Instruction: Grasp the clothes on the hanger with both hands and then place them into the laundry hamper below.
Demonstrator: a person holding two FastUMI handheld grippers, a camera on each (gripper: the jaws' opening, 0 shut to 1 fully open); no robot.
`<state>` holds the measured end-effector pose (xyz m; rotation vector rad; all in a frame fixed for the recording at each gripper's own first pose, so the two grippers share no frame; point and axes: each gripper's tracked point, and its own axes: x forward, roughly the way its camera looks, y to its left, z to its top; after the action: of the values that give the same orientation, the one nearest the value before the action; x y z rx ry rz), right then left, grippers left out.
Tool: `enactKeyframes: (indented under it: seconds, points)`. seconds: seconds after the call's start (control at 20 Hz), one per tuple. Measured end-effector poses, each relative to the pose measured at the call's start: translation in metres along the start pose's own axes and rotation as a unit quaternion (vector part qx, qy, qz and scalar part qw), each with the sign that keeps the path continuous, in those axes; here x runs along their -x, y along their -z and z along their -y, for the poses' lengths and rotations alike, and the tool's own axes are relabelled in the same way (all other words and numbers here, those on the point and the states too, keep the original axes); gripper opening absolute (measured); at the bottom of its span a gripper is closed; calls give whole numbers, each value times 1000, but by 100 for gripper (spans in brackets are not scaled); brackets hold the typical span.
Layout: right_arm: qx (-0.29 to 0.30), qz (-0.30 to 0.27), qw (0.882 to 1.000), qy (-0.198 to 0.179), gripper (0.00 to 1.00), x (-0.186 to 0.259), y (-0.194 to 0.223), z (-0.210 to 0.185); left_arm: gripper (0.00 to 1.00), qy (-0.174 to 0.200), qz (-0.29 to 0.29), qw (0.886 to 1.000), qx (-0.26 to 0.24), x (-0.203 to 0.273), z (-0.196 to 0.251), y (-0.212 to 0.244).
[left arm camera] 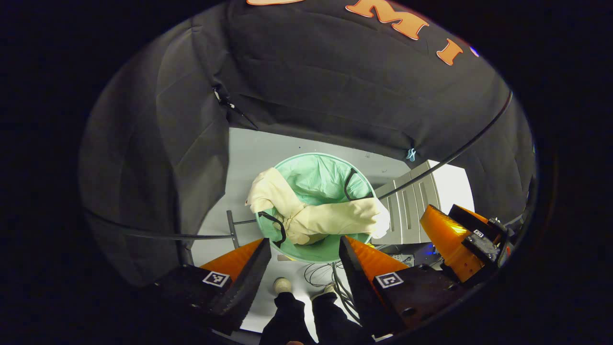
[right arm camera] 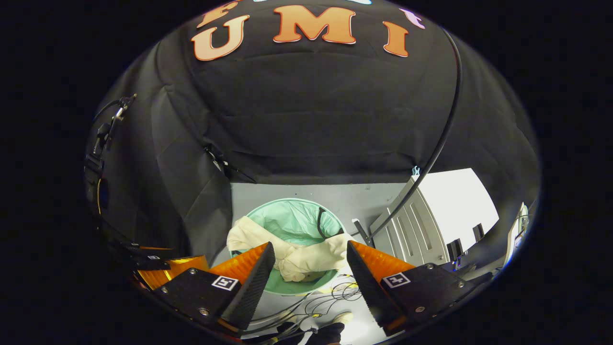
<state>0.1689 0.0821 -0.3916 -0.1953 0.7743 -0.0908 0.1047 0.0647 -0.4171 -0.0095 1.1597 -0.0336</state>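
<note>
Clothes (left arm camera: 316,215) lie across the green hamper (left arm camera: 330,251), sleeves over its rim.
Left claw (left arm camera: 304,268) and right claw (right arm camera: 309,282) are spread wide, holding nothing; job looks nearly done.

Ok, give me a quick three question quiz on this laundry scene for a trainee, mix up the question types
1. True or false: the cream garment lies draped across the green hamper, its ends hanging over the rim.
2. Multiple choice: the left claw is A) shut on the garment, B) open and empty, C) shut on the hamper rim.
3. Fill in: the right claw is ____ above the hamper.

Key: 1 true. 2 B. 3 open, holding nothing.
</note>
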Motion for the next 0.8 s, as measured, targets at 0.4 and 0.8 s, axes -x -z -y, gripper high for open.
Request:
enactKeyframes:
  seconds: [0.4, 0.8]
  points:
    - [34, 54, 998, 9, 94, 46, -30, -2, 100, 0, 33, 999, 3, 40, -11, 1]
    - [14, 142, 990, 9, 94, 128, -88, 6, 98, -18, 163, 986, -22, 129, -15, -45]
